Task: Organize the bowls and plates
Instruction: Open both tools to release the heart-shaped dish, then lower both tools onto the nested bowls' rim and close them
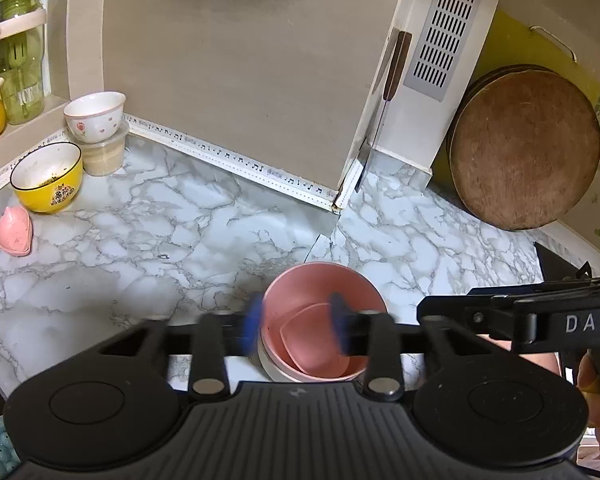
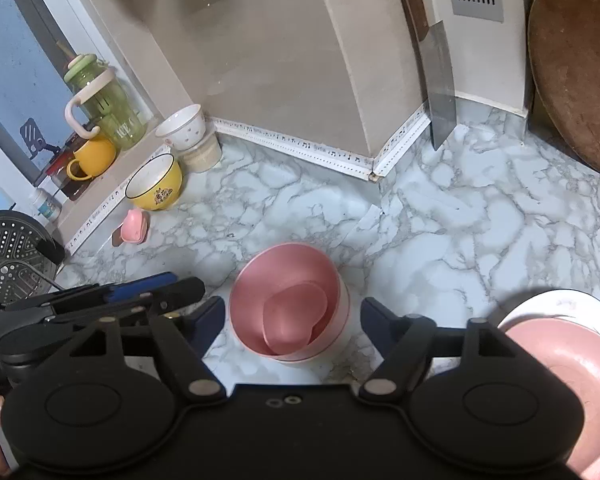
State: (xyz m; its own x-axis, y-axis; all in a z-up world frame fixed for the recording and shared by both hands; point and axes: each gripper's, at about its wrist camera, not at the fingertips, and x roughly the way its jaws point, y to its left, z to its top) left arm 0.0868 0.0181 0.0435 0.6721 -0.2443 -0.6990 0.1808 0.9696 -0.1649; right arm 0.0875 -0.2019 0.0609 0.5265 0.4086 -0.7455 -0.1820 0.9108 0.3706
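A pink bowl (image 1: pixel 300 292) (image 2: pixel 288 272) sits nested in a white bowl (image 2: pixel 340 320) on the marble counter, with a small pink dish (image 2: pixel 296 316) lying inside it. My left gripper (image 1: pixel 298 326) hovers over the stack with its blurred blue fingertips (image 1: pixel 252 326) spread apart and gripping nothing. My right gripper (image 2: pixel 292 316) is open too, one finger on each side of the bowls and clear of them. Each gripper also shows in the other's view, the right gripper (image 1: pixel 520 316) at the right and the left gripper (image 2: pixel 140 292) at the left. A pink plate (image 2: pixel 568 360) rests on a white plate (image 2: pixel 560 302) at the lower right.
Along the back left stand a yellow bowl (image 1: pixel 46 178), a white flowered bowl (image 1: pixel 96 116) on a plastic tub, a small pink piece (image 1: pixel 16 234) and a green bottle (image 1: pixel 18 52). A cleaver (image 2: pixel 440 92) and a round wooden board (image 1: pixel 524 148) lean at the back right. A steamer rack (image 2: pixel 8 256) is at the left.
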